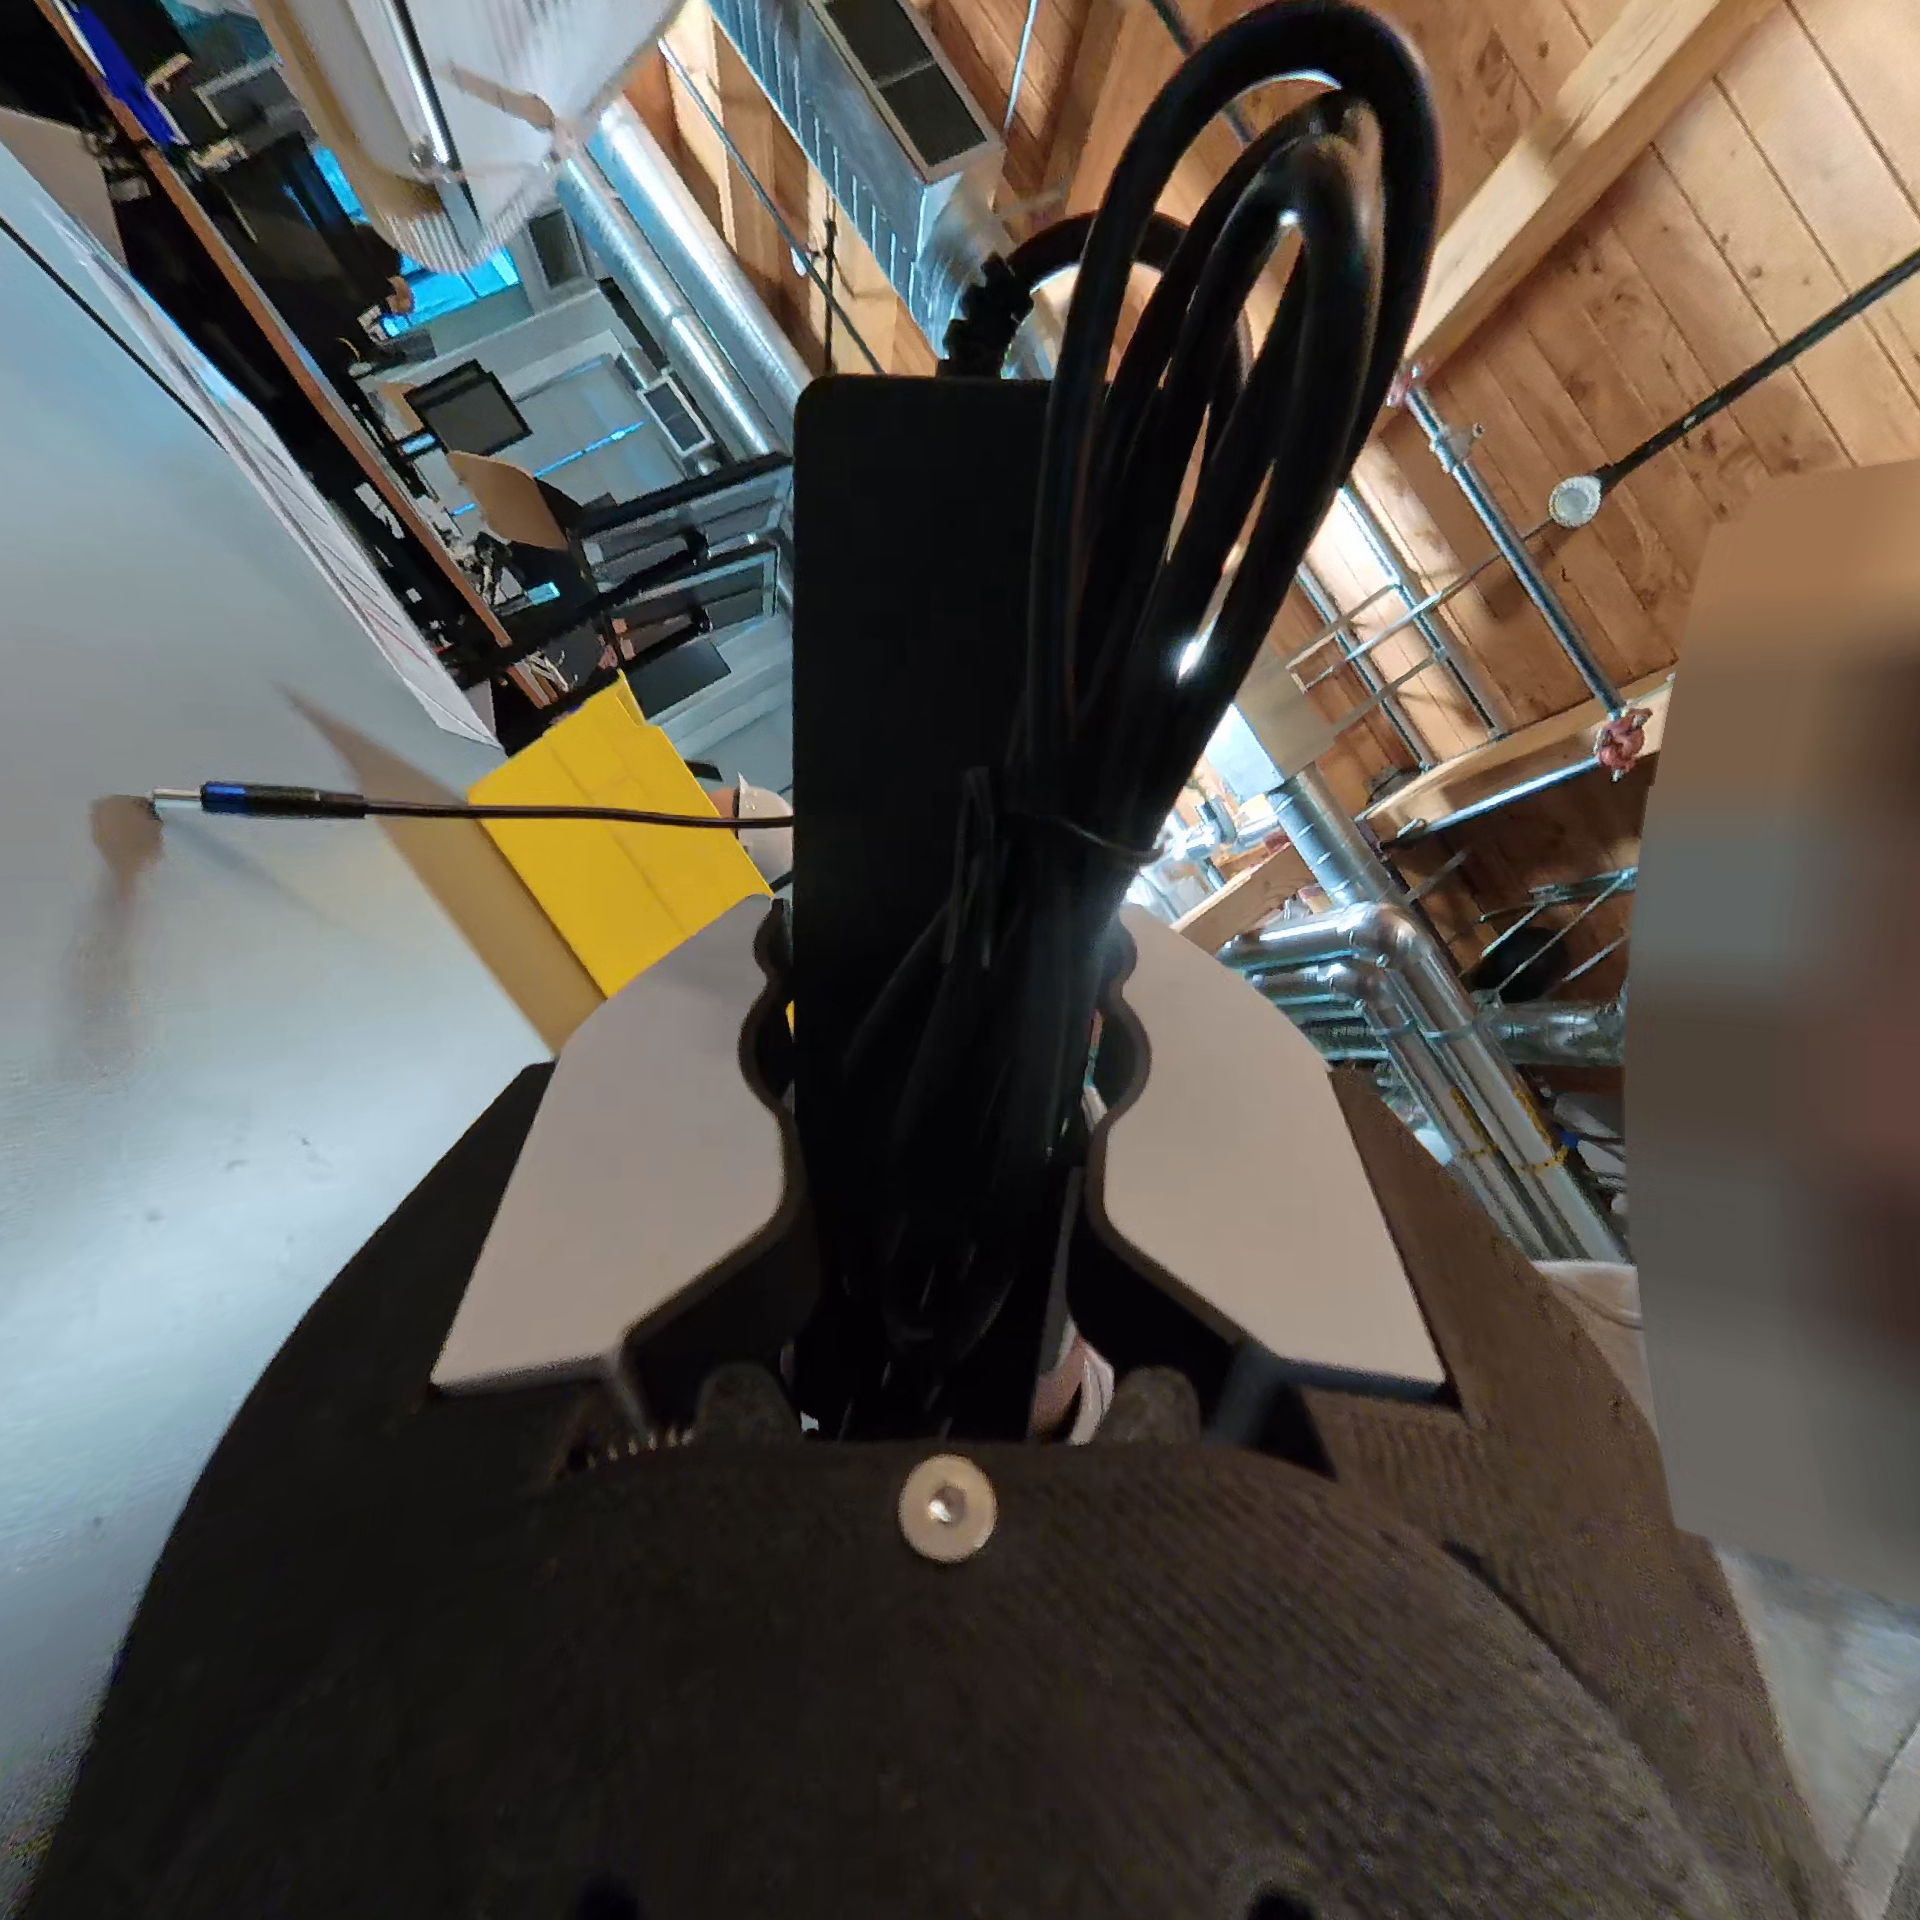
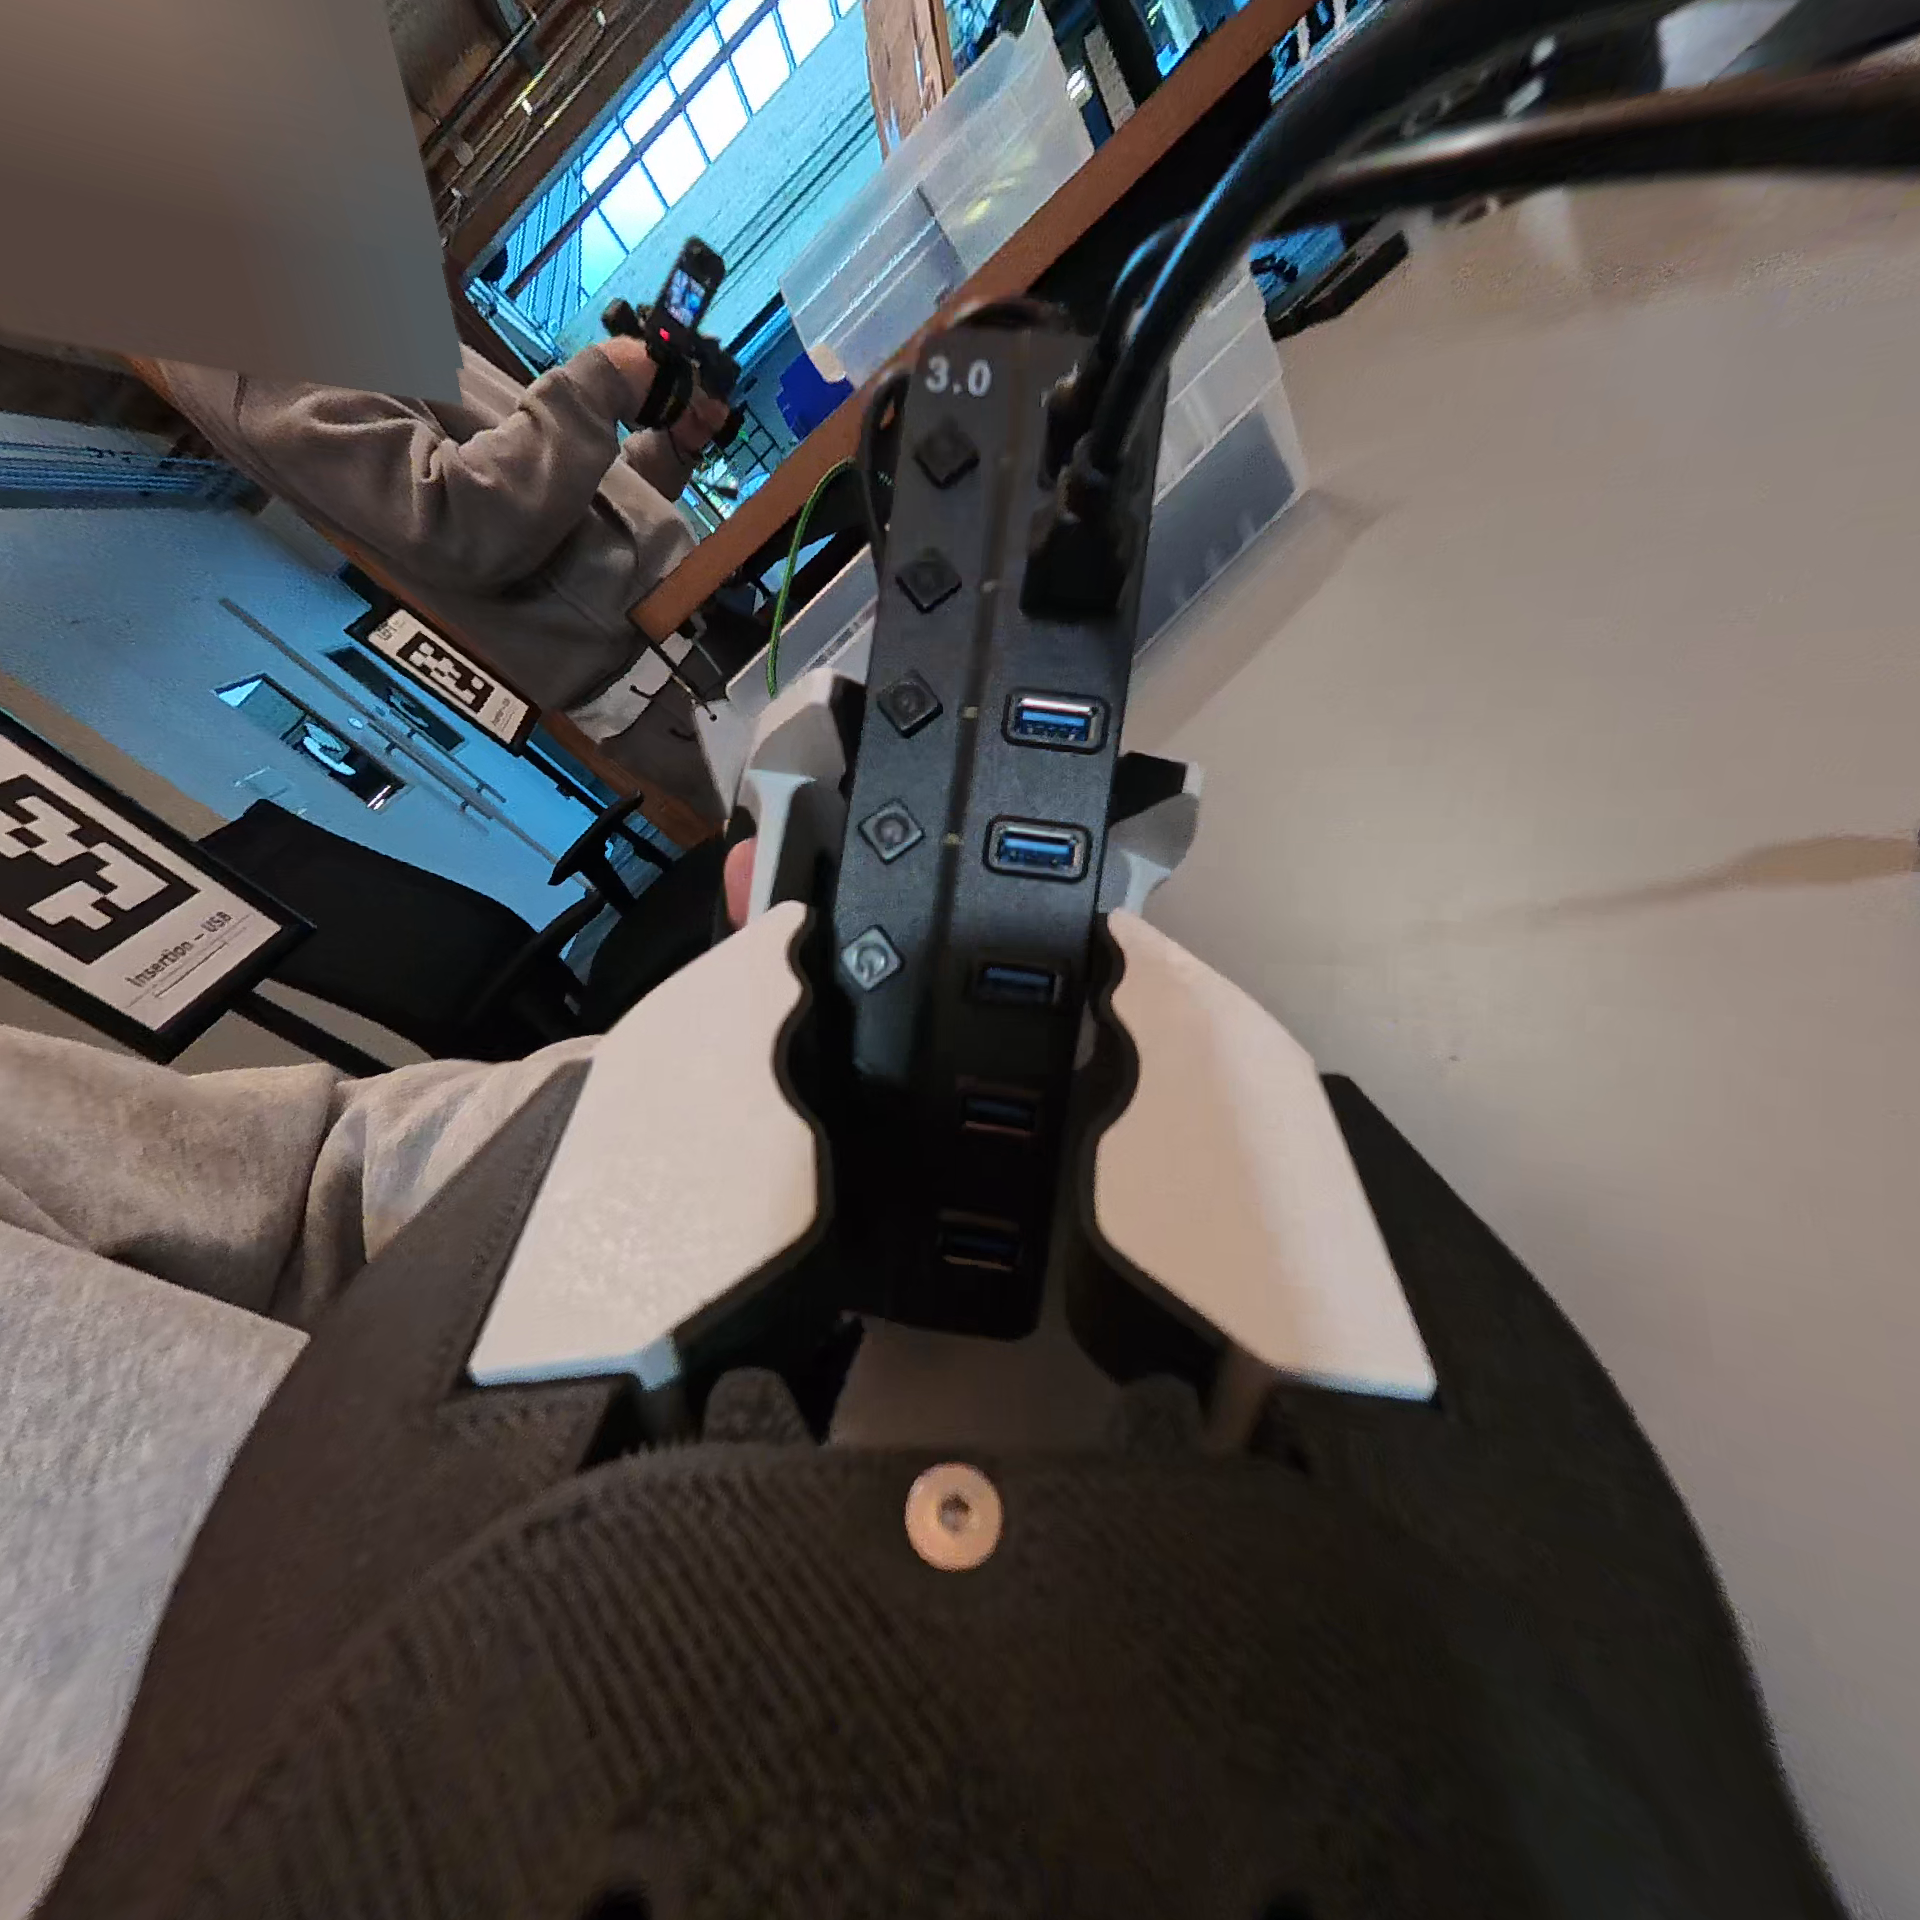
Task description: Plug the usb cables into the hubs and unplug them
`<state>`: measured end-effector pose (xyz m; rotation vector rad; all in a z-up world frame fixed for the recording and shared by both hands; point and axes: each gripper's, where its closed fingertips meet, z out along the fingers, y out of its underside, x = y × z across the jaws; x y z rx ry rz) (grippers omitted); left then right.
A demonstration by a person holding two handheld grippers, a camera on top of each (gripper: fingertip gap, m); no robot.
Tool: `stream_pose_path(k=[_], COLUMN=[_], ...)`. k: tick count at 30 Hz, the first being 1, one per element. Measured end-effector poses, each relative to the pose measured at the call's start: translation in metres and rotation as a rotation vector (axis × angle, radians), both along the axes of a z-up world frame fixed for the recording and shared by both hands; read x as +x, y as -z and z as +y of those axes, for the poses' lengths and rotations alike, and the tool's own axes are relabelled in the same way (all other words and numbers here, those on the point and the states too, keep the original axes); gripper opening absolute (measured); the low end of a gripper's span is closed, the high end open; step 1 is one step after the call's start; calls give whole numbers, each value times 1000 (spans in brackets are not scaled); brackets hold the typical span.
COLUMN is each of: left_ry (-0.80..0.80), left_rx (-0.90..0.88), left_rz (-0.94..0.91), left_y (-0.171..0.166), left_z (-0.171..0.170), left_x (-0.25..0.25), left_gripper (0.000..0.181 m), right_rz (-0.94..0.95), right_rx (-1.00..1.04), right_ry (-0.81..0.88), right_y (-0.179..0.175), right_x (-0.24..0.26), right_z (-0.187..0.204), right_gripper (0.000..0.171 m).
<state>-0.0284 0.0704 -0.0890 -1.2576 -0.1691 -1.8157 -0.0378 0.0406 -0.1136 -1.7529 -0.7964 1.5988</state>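
My left gripper [image 1: 940,997] is shut on a black power brick [image 1: 894,675] with a tied bundle of black cable [image 1: 1174,499] along its right side; it is lifted and tilted off the white table [image 1: 208,987]. A thin cable with a blue metal plug [image 1: 249,800] hangs free above the table at the left. My right gripper [image 2: 951,997] is shut on a black USB hub [image 2: 987,790] with a row of blue ports and square buttons. A black cable plug [image 2: 1081,520] sits in a port near the hub's far end. The other gripper's fingers [image 2: 790,790] show behind the hub.
A yellow bin [image 1: 613,831] stands behind the brick on the white table [image 2: 1507,935]. Clear plastic boxes [image 2: 966,208] sit at the table's far edge. Framed black-and-white marker cards [image 2: 94,883] lie at the left. A person in a grey sweater [image 2: 499,488] holds another device.
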Motion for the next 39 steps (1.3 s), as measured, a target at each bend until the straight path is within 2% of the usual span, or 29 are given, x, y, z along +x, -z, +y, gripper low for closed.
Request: stream_pose_path(k=[7,15,18,22,26,28,30,33,39], left_ry=[-65,-62,-51,-24,-25,-18,-1,9,15], left_rx=[-30,-40,-36,-30,-40,-48,-47,-49,-68], left_rz=[-60,-65,-52,-43,-50,-53,-52,-52,-54], left_y=[0,2,4,4,5,5,5,6,7], left_z=[10,12,13,12,13,14,14,14,16], left_x=[-25,-28,-26,-21,-21,-21,-20,-19,-19], left_gripper=[57,56,56,56,56,56,56,57,57], right_rz=[51,85,160,186,177,152,113,-31,-182], right_rx=[1,53,74,252,475,517,523,511,534], right_ry=[79,92,115,74,-31,-139,-269,-433,-502], right_y=[-9,-26,-57,-109,-156,-169,-170,-149,-114], right_x=[13,19,20,2,-41,-72,-105,-150,-200], right_z=[16,20,26,23,3,-14,-34,-55,-72], right_gripper=[45,43,39,35,33,34,35,40,44])
